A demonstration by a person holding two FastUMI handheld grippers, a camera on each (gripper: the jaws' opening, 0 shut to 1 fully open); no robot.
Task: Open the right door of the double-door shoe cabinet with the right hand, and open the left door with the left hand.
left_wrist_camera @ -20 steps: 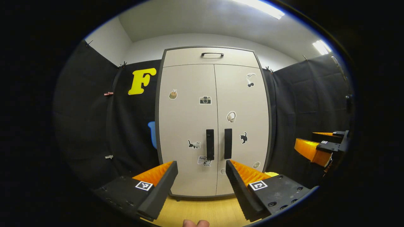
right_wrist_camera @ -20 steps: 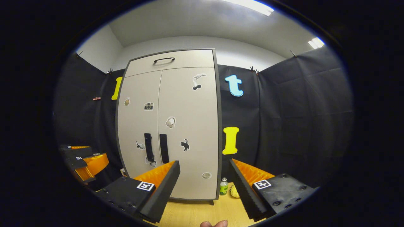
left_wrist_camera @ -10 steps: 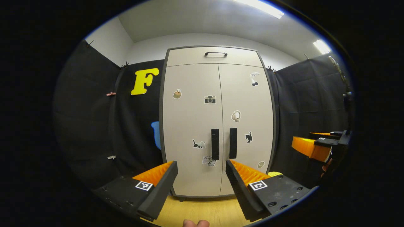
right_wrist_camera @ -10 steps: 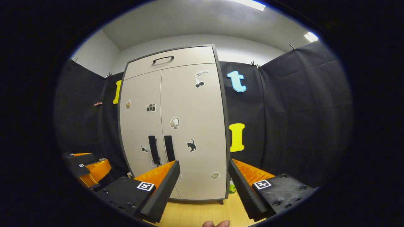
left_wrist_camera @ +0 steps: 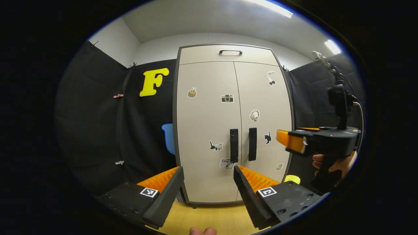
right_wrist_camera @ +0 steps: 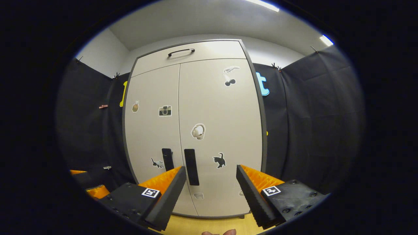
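Both doors of the cabinet [right_wrist_camera: 192, 130] stood shut, the right door [right_wrist_camera: 222, 130] and left door [right_wrist_camera: 152, 130] meeting at a seam with their two handles just either side of it. My right tongs [right_wrist_camera: 211, 187] were spread wide and held nothing, aimed a little right of the right handle [right_wrist_camera: 191, 166]. My left tongs [left_wrist_camera: 209, 187] were likewise wide open and empty, farther back, with the left handle [left_wrist_camera: 233, 145] showing just above their gap.

The handles sat so near each other that, as I judged it, a wide-open pair could straddle both or catch the wrong one. Since my right tongs pointed off to the side, they could have closed on bare door and slipped. My two tongs might also have knocked together if I had brought both in at once, working that close.
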